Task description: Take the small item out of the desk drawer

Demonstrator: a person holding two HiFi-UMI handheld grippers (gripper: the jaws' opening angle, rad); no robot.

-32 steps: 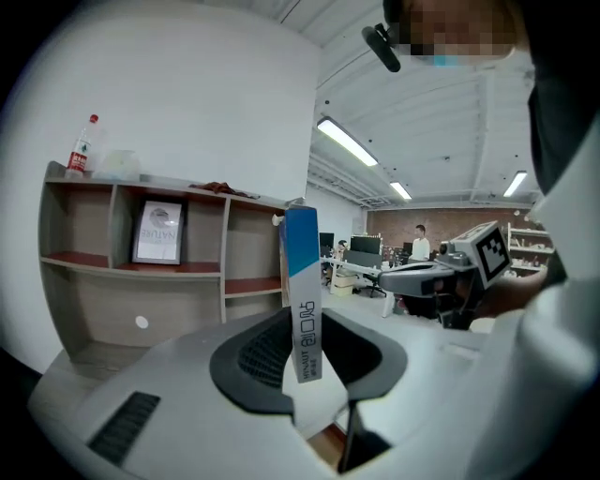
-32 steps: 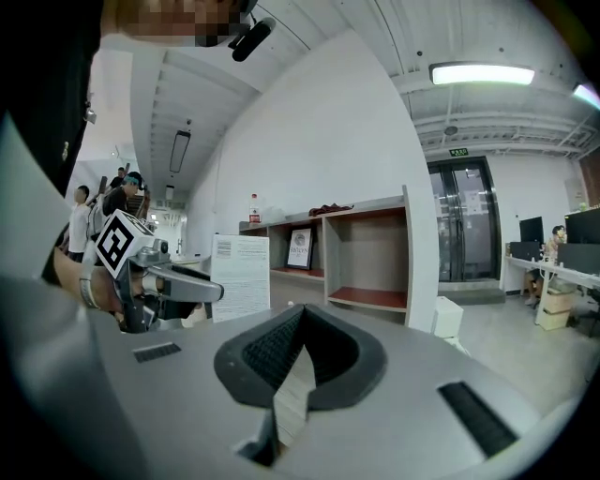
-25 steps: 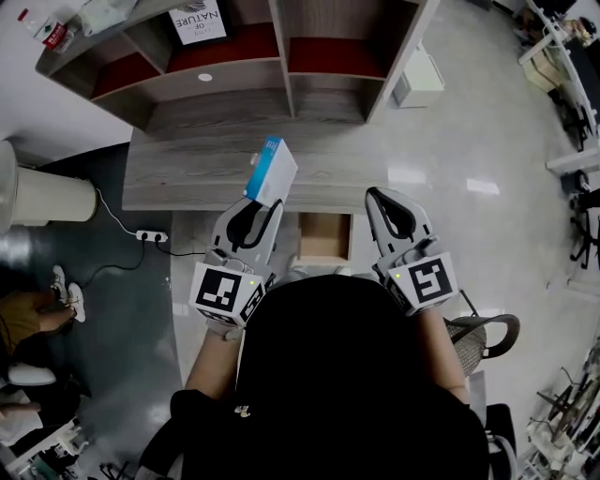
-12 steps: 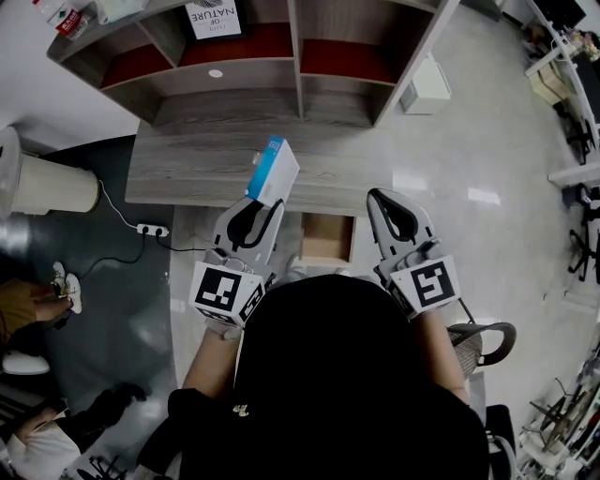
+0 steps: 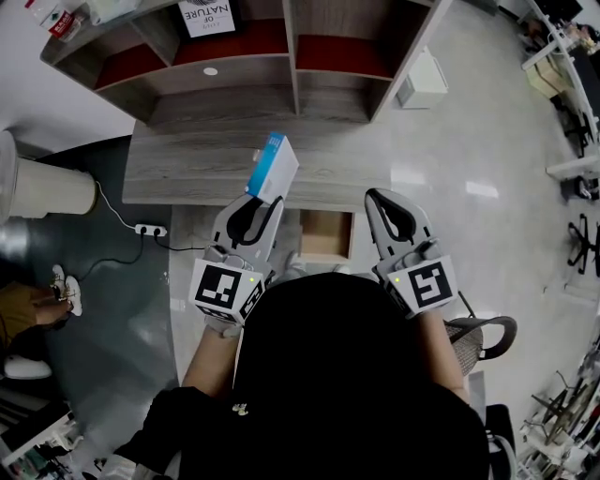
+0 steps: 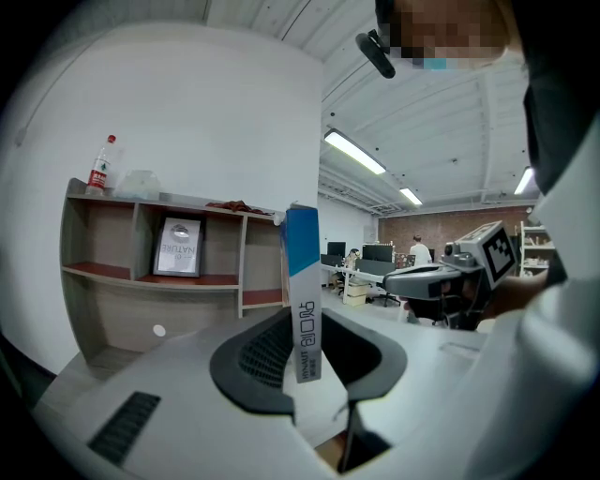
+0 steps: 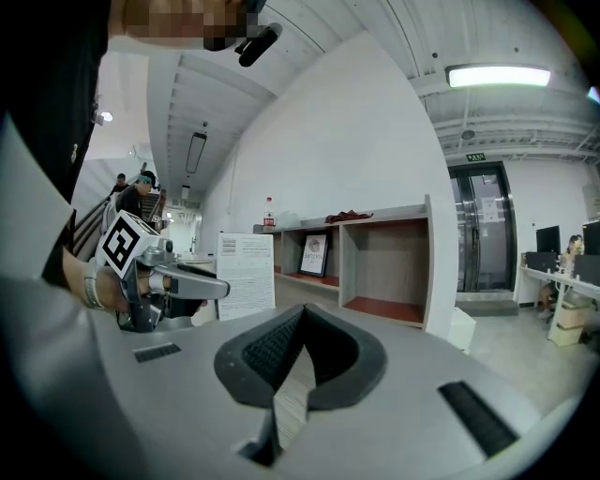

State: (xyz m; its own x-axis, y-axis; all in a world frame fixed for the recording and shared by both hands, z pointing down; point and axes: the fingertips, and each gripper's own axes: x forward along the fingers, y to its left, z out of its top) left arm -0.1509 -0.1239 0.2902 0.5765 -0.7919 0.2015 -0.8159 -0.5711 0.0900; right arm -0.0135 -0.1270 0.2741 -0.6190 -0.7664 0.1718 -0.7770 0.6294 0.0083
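Observation:
A small blue-and-white box stands upright above the grey desk, its lower end clamped in my left gripper. In the left gripper view the box rises edge-on between the dark pads of the left gripper. The drawer hangs open under the desk's front edge, between the two grippers, and its wooden inside looks bare. My right gripper hovers to the right of the drawer, shut with nothing in it. In the right gripper view, its tips meet.
A shelf unit with red-lined compartments and a framed print stands at the back of the desk. A white bin and a power strip lie on the floor to the left. A chair is behind at the right.
Both grippers and the box keep their places. Only the head view drifts slightly, and a person at the lower left has moved.

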